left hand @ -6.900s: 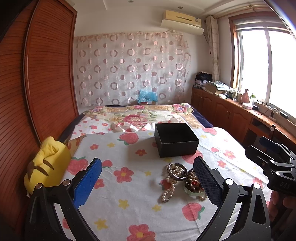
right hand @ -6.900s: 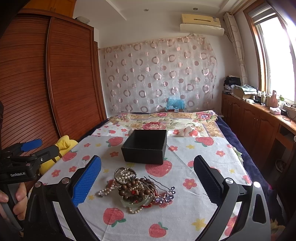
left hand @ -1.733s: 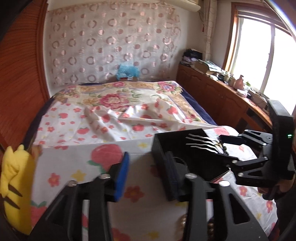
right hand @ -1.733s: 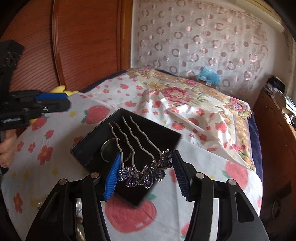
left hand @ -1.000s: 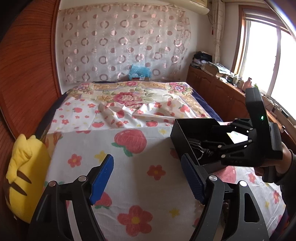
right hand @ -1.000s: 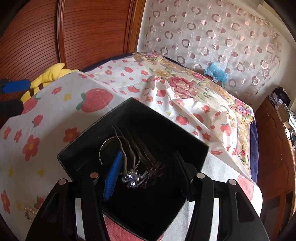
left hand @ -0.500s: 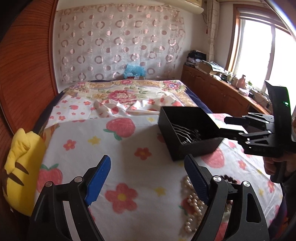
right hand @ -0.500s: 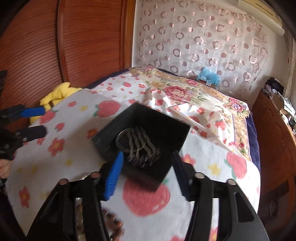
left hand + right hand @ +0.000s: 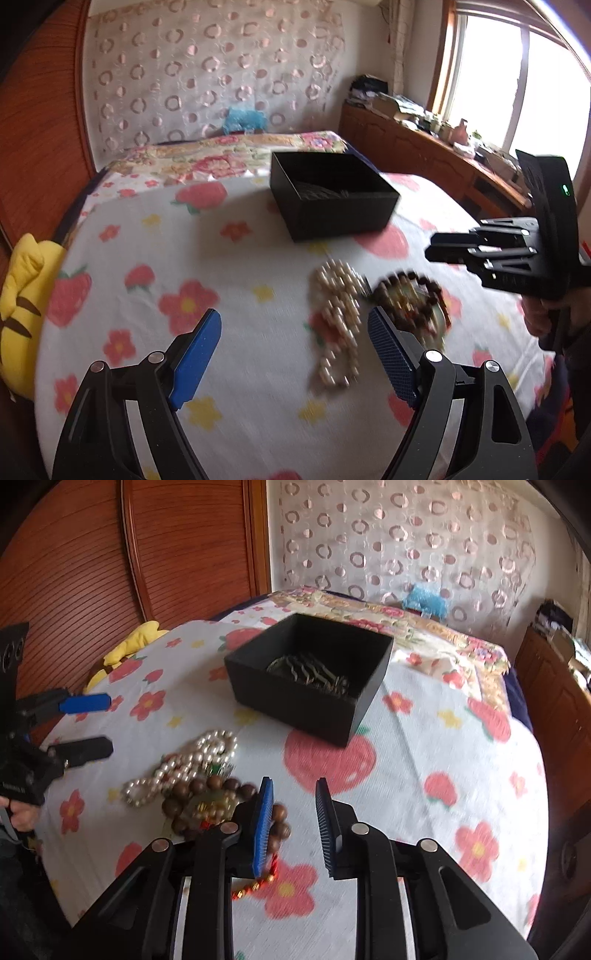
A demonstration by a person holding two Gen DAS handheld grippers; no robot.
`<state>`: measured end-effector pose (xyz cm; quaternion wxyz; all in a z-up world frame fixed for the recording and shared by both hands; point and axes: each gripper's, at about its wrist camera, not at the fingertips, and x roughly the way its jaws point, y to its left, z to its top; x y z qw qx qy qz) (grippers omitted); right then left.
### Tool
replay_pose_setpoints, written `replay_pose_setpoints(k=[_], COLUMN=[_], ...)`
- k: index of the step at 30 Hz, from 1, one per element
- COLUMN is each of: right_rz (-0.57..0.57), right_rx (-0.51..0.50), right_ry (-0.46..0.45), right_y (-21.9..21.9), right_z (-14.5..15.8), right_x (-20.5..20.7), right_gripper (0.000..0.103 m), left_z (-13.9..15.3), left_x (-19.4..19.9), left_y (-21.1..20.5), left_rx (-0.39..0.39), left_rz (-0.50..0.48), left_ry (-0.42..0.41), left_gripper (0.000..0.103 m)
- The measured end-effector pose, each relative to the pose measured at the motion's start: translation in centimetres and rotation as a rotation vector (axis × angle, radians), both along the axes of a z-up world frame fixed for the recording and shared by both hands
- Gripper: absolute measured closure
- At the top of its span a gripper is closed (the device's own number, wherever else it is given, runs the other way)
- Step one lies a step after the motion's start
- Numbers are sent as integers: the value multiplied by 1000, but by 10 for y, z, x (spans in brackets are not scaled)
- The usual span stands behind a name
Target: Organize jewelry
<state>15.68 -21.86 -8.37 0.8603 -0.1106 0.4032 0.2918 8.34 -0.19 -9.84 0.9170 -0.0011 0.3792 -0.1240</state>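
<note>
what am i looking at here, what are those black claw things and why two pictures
A person holds a hand tool in each hand; each tool has two jaws and a camera looking along them. One picture comes from the left gripper, the other from the right gripper. On the flowered bedspread sit a black box with a hair comb inside, a pearl necklace and a brown bead bracelet. Neither tool holds anything: the left jaws stand wide, the right jaws are closing on nothing.
</note>
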Motion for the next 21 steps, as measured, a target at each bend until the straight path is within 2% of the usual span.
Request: replay_pose_setpoints(k=[2, 4, 9, 16, 21], right_rz=[4, 12, 21, 8, 3], right_rx=[-7, -13, -27, -79, -100], right_ry=[11, 26, 53, 67, 46], right_y=[2, 3, 10, 14, 17], right_z=[-5, -10, -20, -30, -31], right_x=[-2, -2, 1, 13, 11], right_gripper=[77, 77, 77, 77, 77], left_z=[-5, -11, -14, -21, -27], left_x=[-4, -4, -7, -9, 3], left_y=[-3, -6, -10, -16, -18], left_rx=[15, 36, 35, 53, 53], left_rz=[-20, -38, -71, -97, -100], left_ry=[20, 57, 80, 106, 134], left_gripper=[34, 57, 75, 77, 79])
